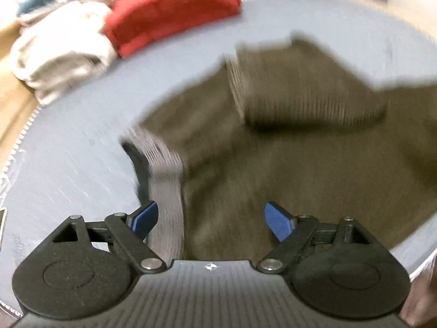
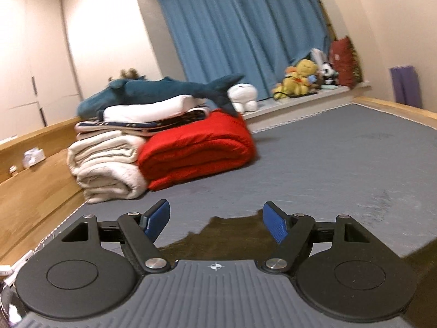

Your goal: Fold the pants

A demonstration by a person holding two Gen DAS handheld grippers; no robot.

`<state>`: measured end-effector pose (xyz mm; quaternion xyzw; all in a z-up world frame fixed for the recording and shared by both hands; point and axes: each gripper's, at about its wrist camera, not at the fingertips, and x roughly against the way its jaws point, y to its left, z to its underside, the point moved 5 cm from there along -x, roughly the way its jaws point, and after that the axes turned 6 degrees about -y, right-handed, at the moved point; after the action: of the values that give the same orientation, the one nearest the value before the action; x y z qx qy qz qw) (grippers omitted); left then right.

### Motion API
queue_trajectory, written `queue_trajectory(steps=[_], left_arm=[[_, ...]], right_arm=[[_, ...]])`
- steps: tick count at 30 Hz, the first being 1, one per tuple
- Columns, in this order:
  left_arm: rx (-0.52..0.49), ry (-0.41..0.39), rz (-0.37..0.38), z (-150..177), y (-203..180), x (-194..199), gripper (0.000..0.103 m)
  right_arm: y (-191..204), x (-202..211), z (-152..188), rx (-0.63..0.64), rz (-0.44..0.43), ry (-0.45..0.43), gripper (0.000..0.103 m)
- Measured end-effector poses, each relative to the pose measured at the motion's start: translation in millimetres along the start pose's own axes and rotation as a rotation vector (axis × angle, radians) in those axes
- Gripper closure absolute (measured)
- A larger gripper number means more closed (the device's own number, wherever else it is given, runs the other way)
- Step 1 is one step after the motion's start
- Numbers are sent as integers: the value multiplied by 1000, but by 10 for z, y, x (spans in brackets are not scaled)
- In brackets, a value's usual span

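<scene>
Left gripper (image 1: 211, 220) spread wide, nothing between its pads, above the olive pants (image 1: 286, 158), which lie rumpled on the grey mat (image 1: 82, 142). Right gripper (image 2: 217, 225) also released, empty, pants' edge just below. Red blanket (image 2: 196, 147) beyond.

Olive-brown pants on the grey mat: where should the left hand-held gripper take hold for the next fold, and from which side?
Probably the grey ribbed cuff of the olive-brown pants, just ahead of the open left hand-held gripper. It is a thick, distinct band at the garment's edge on the grey mat. Come down from above, one finger either side of the hem. The view is blurred.
</scene>
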<state>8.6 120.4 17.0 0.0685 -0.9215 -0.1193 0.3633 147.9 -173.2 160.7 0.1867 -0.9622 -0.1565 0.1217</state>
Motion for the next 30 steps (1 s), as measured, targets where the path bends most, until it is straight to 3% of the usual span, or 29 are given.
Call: queue_trajectory(steps=[3, 9, 14, 17, 19, 21, 27, 30], left_arm=[[109, -77, -7, -265, 75, 331, 13], [216, -237, -22, -748, -1, 735, 13], [327, -222, -7, -974, -97, 534, 15], [285, -226, -36, -1196, -208, 410, 33], [277, -248, -17, -1347, -228, 269, 53], [280, -274, 26, -1511, -255, 152, 59], [277, -350, 110, -1721, -258, -246, 59], [340, -234, 141, -1724, -256, -518, 60]], right_arm=[[163, -106, -6, 37, -19, 7, 23], [305, -341, 15, 55, -41, 58, 23], [344, -356, 11, 123, -47, 59, 22], [326, -372, 7, 159, -48, 64, 18], [268, -379, 13, 153, -47, 78, 18], [216, -393, 16, 157, -34, 80, 18], [147, -340, -58, 181, -19, 11, 18], [149, -361, -124, 158, 1, -41, 22]])
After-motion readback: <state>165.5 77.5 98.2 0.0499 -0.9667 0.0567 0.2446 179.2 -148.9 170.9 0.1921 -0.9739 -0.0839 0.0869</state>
